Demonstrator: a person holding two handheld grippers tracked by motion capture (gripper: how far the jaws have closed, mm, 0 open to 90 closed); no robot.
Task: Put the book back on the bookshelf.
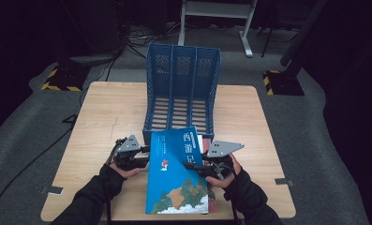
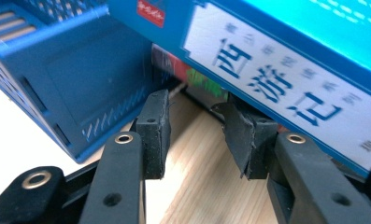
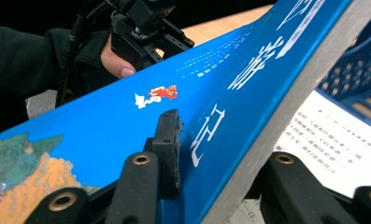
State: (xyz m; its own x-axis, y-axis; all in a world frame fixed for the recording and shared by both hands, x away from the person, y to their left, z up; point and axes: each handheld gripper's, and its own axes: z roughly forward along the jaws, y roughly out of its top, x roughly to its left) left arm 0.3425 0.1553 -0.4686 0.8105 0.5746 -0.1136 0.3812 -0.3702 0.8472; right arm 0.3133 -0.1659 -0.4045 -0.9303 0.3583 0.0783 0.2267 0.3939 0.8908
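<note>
A blue book (image 1: 176, 173) with a white Chinese title lies tilted on another book (image 1: 212, 204) at the table's front. Its right side is lifted. My right gripper (image 1: 198, 167) is shut on that right edge: in the right gripper view one pad (image 3: 169, 140) presses on the cover (image 3: 103, 126) and the other jaw sits under the page edge. My left gripper (image 1: 146, 157) is at the book's spine (image 2: 276, 88). Its jaws (image 2: 199, 126) stand apart over bare wood, with one pad (image 2: 246, 135) tucked under the spine.
A blue three-slot file rack (image 1: 181, 75) stands empty on the wooden table (image 1: 104, 122) just behind the books, and its wall (image 2: 71, 79) is close to my left gripper. White printed paper (image 3: 332, 140) of the lower book shows under the lifted one.
</note>
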